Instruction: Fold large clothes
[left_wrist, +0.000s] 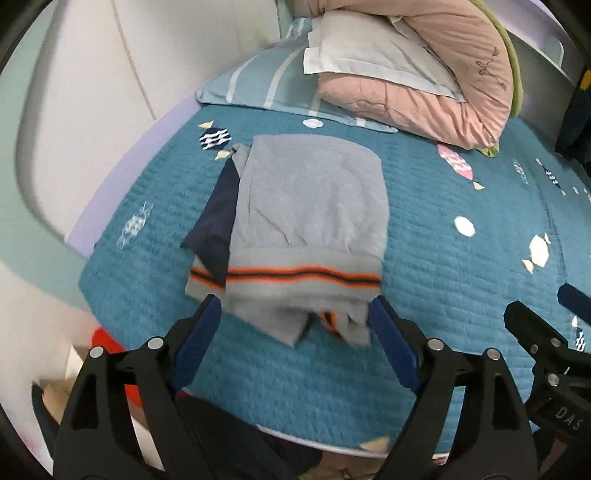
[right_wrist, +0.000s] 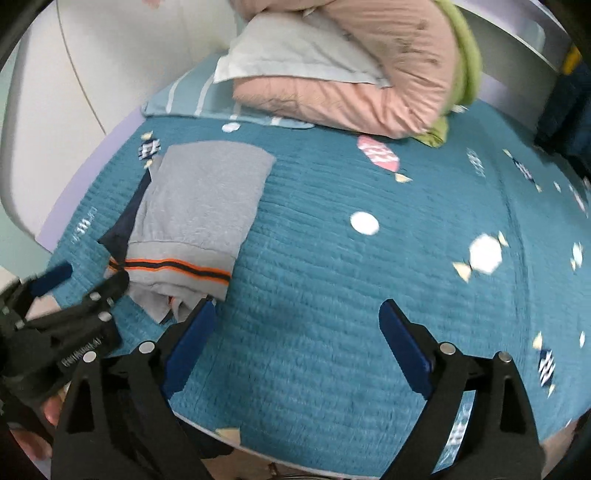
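Left wrist view: the left gripper (left_wrist: 295, 314) is hovering with jaws spread wide and empty over the folded grey garment (left_wrist: 306, 221), which is lying on the teal quilt (left_wrist: 443, 295) of the bed. The right gripper (left_wrist: 535, 332), partly showing at the right edge, is bearing the letters "DAS".

Right wrist view: the right gripper (right_wrist: 295, 321) is hanging with jaws wide and empty above bare quilt (right_wrist: 332, 277); the garment (right_wrist: 203, 206) is lying to its left, near the left gripper (right_wrist: 70, 284), whose label is too blurred to read.

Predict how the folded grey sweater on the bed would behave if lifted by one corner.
The grey sweater would probably sag and unfold: it is soft knit, with loose layers showing at its near edge. It looks light and unlikely to slide on the quilted bedspread.
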